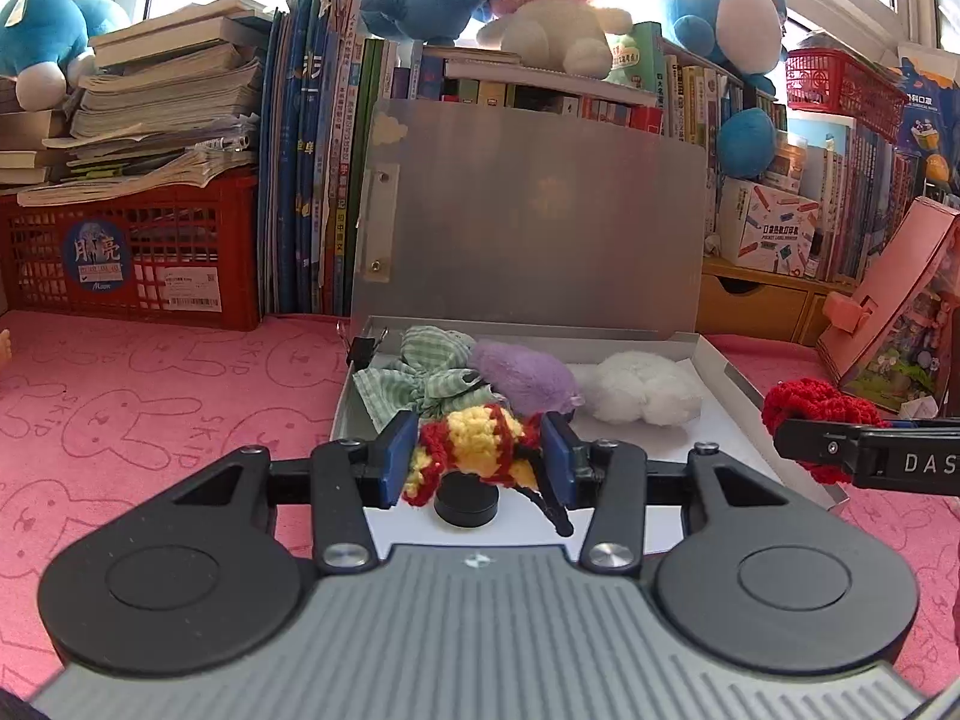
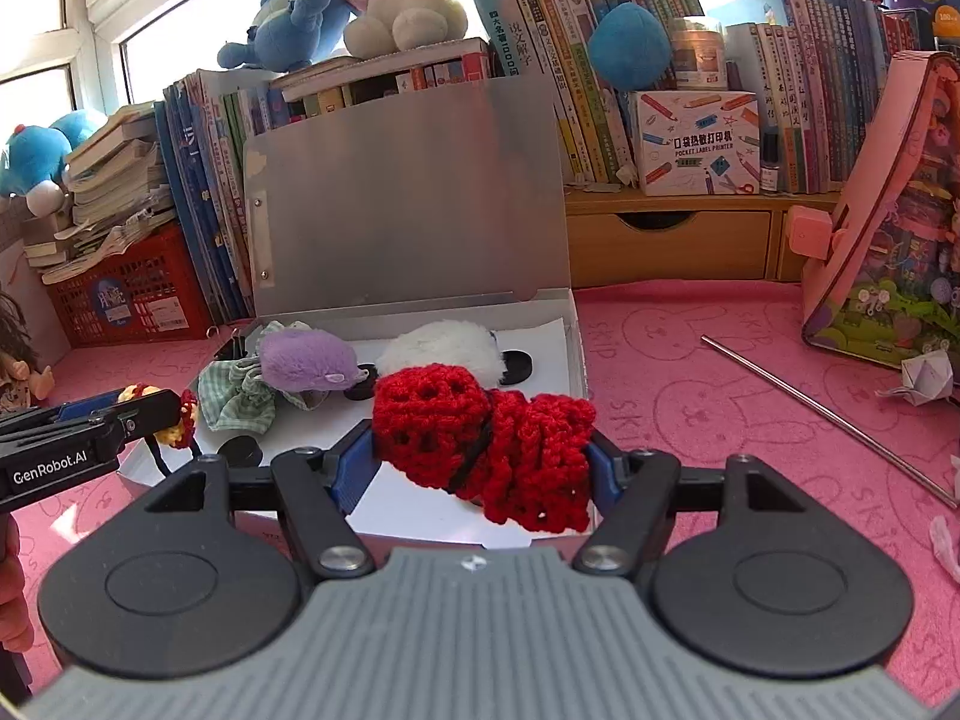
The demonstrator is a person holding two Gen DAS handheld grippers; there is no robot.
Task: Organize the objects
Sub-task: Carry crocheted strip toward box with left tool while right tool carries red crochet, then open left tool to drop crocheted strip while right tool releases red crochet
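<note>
Crocheted hair ties are shown pinched above the near edge of an open box (image 1: 711,360): a yellow-and-red one (image 1: 474,447) by the left gripper (image 1: 477,459), a red one (image 2: 486,450) by the right gripper (image 2: 480,465).

- Your left gripper (image 1: 478,461) pinches yellow-red crochet yarn (image 1: 465,441), rough knit.
- Red crochet piece (image 2: 480,444): chunky yarn.
- Box lid (image 1: 540,210): matt brushed metal.
- Tabletop (image 1: 150,396): pink soft cloth.
- Metal rod (image 2: 828,420): shiny.
</note>
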